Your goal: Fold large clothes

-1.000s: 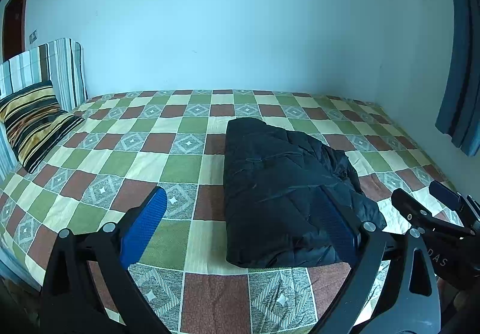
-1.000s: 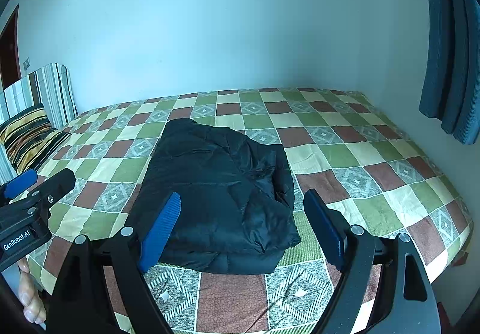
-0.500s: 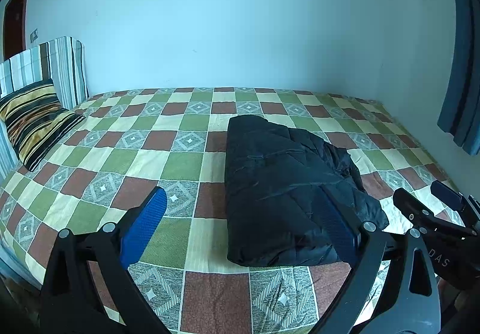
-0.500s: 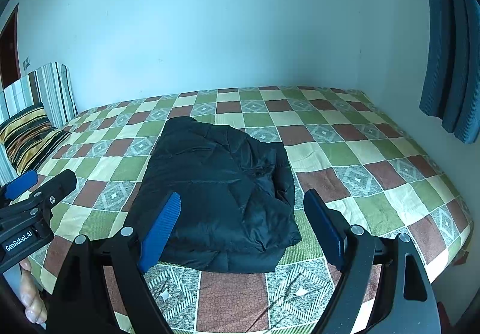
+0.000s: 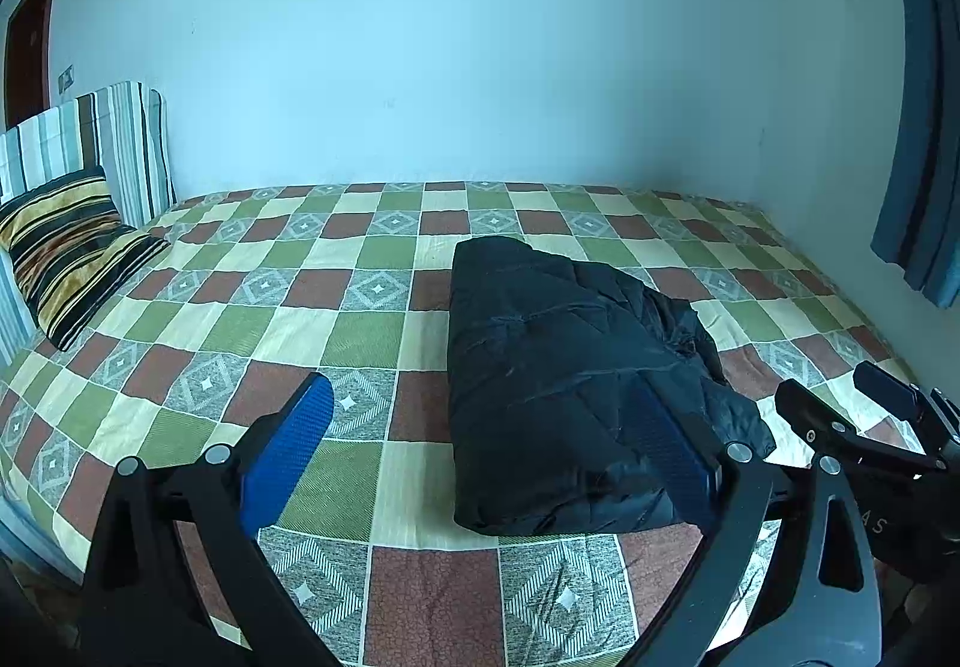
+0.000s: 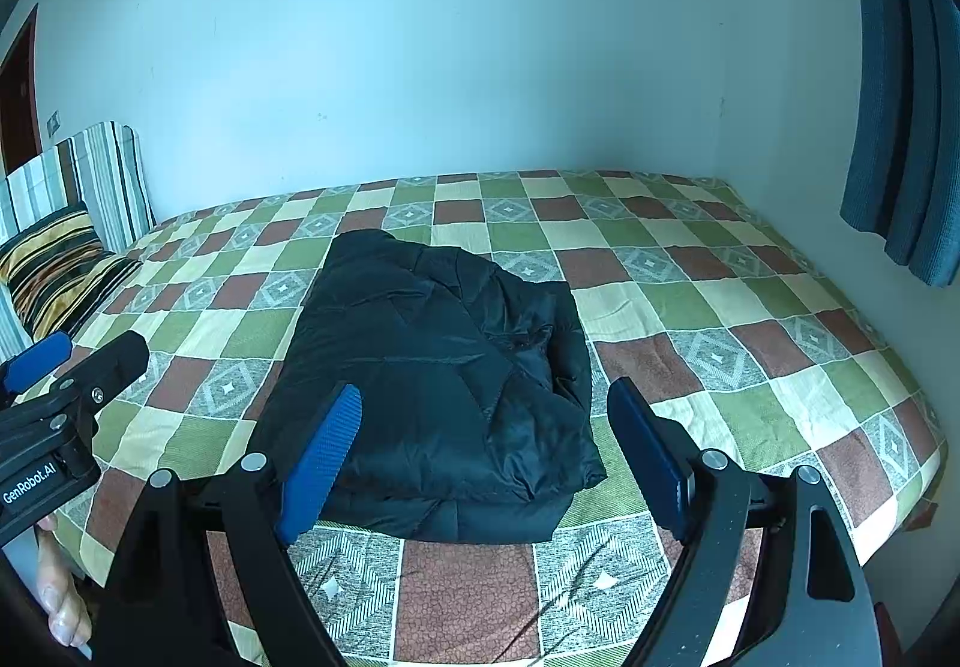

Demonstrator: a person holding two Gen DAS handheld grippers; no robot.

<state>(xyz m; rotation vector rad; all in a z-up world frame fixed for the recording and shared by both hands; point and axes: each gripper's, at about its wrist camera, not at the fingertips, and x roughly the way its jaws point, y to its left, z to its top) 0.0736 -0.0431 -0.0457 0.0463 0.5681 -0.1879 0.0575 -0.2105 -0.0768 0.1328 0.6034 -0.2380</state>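
A black puffer jacket (image 5: 564,385) lies folded into a compact rectangular bundle on the chequered bedspread (image 5: 336,319), near the bed's front edge. In the left wrist view my left gripper (image 5: 480,445) hovers above the front of the bed, open, its blue pads wide apart and nothing between them. The right wrist view shows the same jacket (image 6: 444,385) beyond my right gripper (image 6: 489,445), which is also open and holds nothing. Each gripper shows at the edge of the other's view.
A striped pillow (image 5: 66,247) leans against a striped headboard cushion (image 5: 102,139) at the left end of the bed. A pale wall runs behind the bed. A blue curtain (image 6: 900,97) hangs at the right. A bare foot (image 6: 60,601) shows at bottom left of the right wrist view.
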